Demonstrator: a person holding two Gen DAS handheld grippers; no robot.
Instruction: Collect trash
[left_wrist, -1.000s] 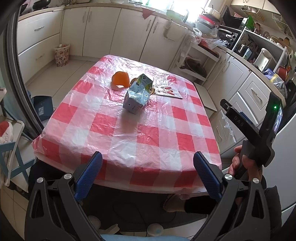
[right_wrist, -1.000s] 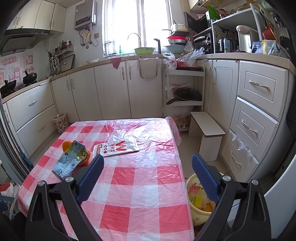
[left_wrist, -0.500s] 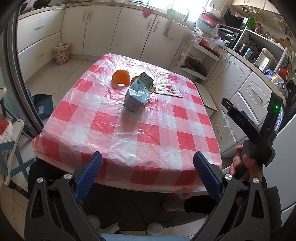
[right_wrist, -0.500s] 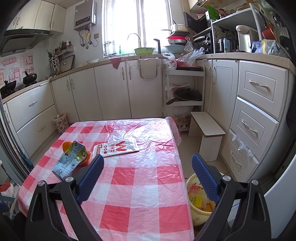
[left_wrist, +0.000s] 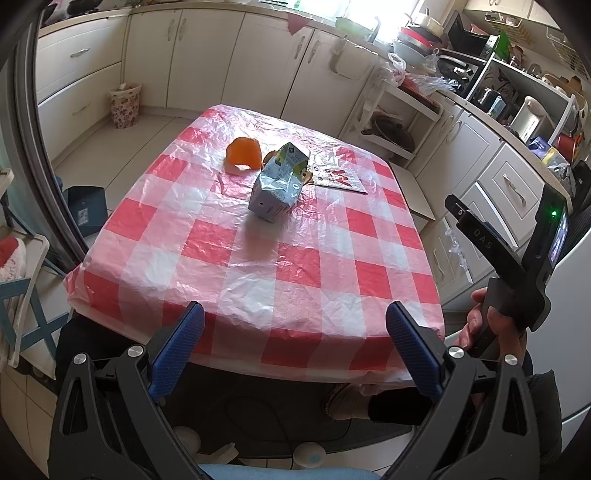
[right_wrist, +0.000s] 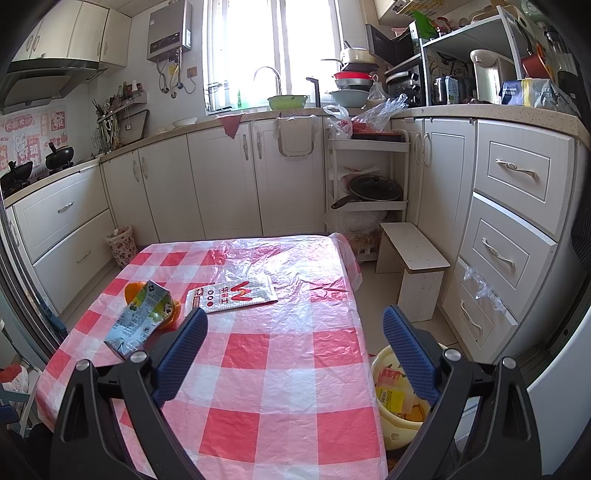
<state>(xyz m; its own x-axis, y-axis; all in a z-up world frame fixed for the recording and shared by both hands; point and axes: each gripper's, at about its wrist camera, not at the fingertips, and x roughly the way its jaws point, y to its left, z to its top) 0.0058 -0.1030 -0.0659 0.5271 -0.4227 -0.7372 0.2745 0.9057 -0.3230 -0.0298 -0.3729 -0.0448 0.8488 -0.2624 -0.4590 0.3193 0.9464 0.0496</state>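
A crumpled blue-and-green carton (left_wrist: 277, 183) lies mid-table on the red-checked cloth (left_wrist: 258, 266); it also shows in the right wrist view (right_wrist: 138, 319). An orange peel (left_wrist: 243, 153) sits just beyond it, partly hidden behind the carton in the right wrist view (right_wrist: 133, 289). A flat printed packet (left_wrist: 338, 178) lies to its right, seen too in the right wrist view (right_wrist: 232, 296). A yellow trash bin (right_wrist: 397, 398) stands on the floor right of the table. My left gripper (left_wrist: 295, 343) is open and empty over the table's near edge. My right gripper (right_wrist: 295, 349) is open and empty above the table.
The right gripper's handle and hand (left_wrist: 495, 295) show at the right of the left wrist view. A white stool (right_wrist: 413, 266) and drawers (right_wrist: 509, 236) stand right of the table. A floral bin (left_wrist: 125, 105) stands by the far cabinets. A blue box (left_wrist: 85, 210) sits on the floor left.
My left gripper has drifted slightly nearer the table and the view shifted a little. The right wrist view has not changed. The trash has not moved.
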